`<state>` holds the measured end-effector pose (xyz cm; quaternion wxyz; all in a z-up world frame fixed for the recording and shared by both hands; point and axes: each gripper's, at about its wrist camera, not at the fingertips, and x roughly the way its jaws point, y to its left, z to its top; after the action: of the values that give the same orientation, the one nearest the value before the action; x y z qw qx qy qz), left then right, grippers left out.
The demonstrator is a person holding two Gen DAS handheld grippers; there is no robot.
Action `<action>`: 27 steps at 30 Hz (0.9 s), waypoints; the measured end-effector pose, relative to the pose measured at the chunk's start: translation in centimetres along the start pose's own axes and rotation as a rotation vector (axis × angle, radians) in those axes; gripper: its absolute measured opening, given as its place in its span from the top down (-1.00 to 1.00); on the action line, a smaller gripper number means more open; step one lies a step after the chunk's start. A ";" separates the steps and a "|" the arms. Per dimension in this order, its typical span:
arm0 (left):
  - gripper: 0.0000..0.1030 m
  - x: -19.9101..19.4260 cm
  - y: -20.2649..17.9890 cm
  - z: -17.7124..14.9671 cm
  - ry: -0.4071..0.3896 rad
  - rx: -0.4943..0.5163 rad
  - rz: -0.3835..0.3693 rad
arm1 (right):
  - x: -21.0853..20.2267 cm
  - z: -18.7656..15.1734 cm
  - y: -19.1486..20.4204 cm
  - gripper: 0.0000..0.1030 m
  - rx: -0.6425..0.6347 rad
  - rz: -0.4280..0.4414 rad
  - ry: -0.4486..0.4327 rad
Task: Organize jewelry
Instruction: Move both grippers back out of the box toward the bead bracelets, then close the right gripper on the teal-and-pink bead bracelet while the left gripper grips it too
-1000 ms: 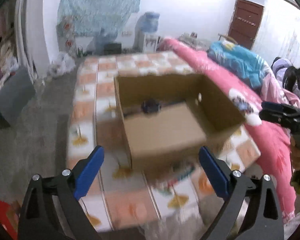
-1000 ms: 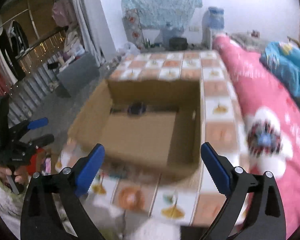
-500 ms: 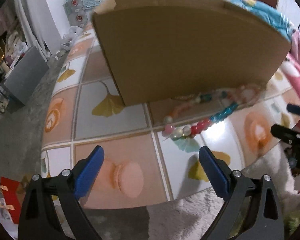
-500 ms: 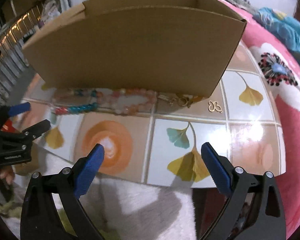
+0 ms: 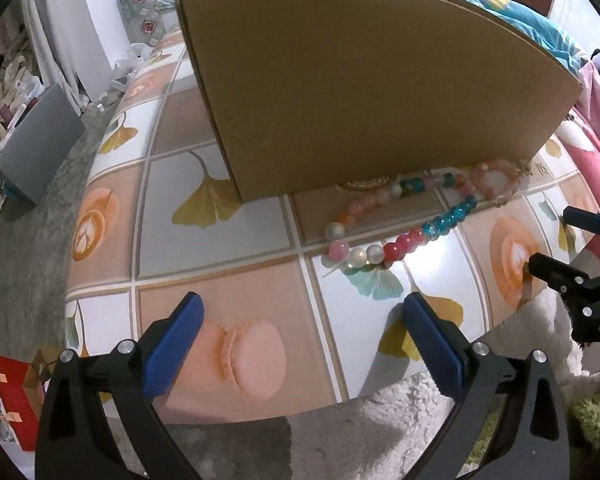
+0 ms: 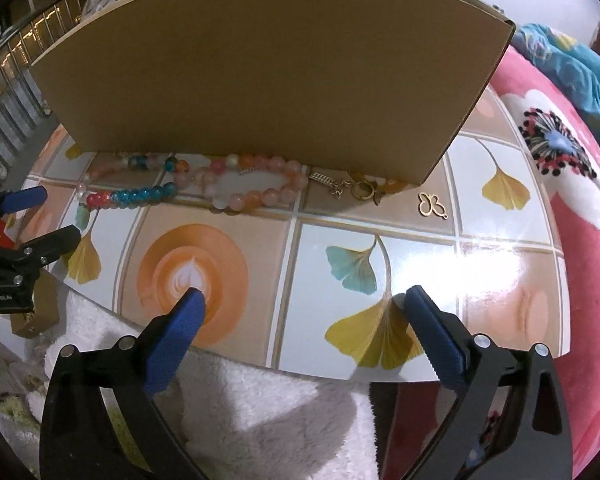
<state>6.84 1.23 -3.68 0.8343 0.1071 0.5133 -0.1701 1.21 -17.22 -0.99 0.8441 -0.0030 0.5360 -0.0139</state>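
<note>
So: 1 cardboard box, 2 bead bracelets, 1 butterfly charm, tiled table.

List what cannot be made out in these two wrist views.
- Inside of the brown cardboard box: hidden by its near wall, both views.
- Far stretch of the multicoloured bead strand: tucked against the box.
- Small gold chain and clasp: too small to identify, right wrist view.

A lived-in home bedroom: pink floral bedding, tile-patterned low table, fluffy white rug.
</note>
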 end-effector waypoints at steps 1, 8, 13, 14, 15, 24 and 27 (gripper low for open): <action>-0.90 0.0 0.1 0.1 0.002 0.000 0.001 | -0.1 -0.2 0.6 -0.85 0.002 -0.001 0.000; -0.91 -0.2 0.1 0.0 -0.009 0.010 0.017 | 0.1 -0.7 1.2 -0.86 0.002 0.003 -0.001; -0.91 -0.7 0.7 1.2 -0.088 -0.009 0.031 | 0.1 -0.8 1.1 -0.86 0.002 0.003 -0.007; -0.91 -0.5 0.7 1.5 -0.093 -0.015 0.033 | 0.1 -0.8 1.1 -0.86 0.006 0.003 -0.008; -0.91 -0.2 0.6 1.6 -0.094 -0.016 0.039 | 0.1 -0.8 1.0 -0.86 0.008 0.003 -0.008; -0.91 0.7 -0.8 -0.1 -0.068 0.052 0.050 | 0.0 -0.7 0.9 -0.86 0.016 0.000 -0.013; -0.91 0.4 -0.2 -1.3 -0.051 0.042 0.031 | 0.0 -0.7 0.9 -0.86 0.015 0.000 -0.015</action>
<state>5.90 1.46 -4.65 0.8474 0.1283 0.4863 -0.1705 0.60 -16.31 -1.32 0.8480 0.0034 0.5298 -0.0180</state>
